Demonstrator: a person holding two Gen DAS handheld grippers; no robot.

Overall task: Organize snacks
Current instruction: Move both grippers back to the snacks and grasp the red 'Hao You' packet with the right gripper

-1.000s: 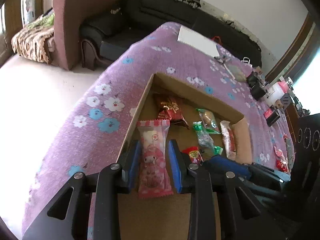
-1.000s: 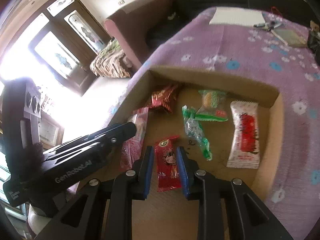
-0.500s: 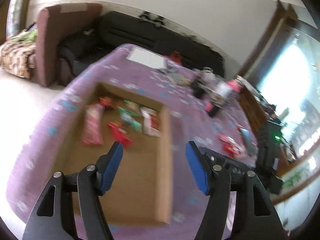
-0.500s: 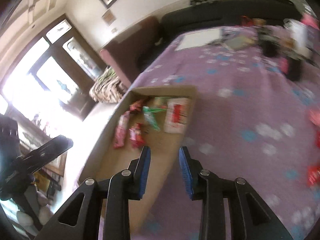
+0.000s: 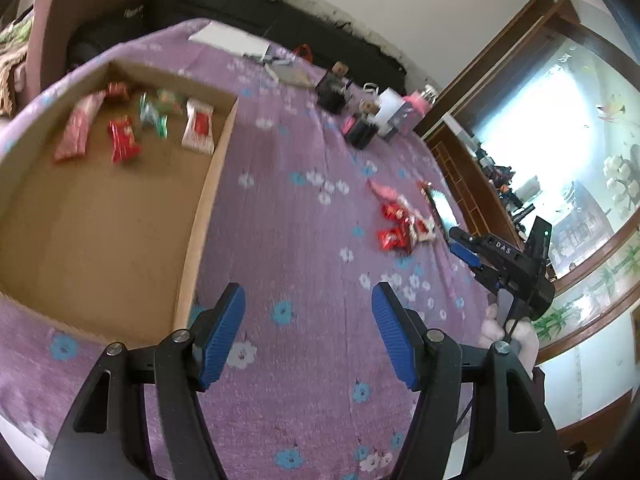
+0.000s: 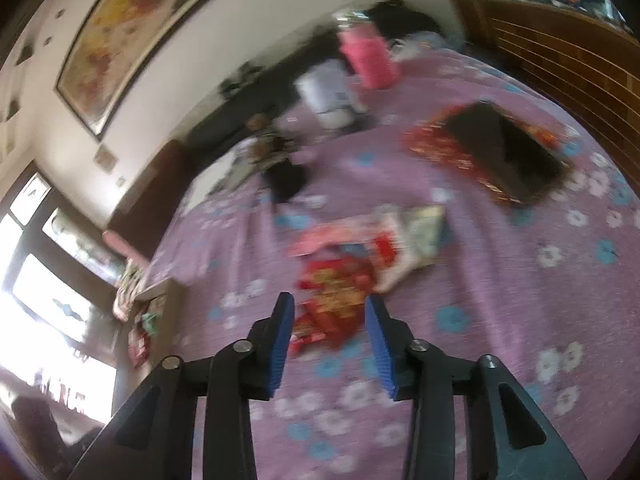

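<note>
Right wrist view: snacks (image 6: 352,264) heaped loose on surface (image 6: 500,320), light, crinkly, slippery; best pinched flat at a sealed edge. Right hand-held gripper (image 6: 330,340) just opening, empty. Left hand-held gripper (image 5: 308,332) parted, empty.

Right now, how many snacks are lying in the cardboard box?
6, all at the far end of the cardboard box: a long pink packet, two red ones, two blurry green ones, and a white-and-red one.
</note>
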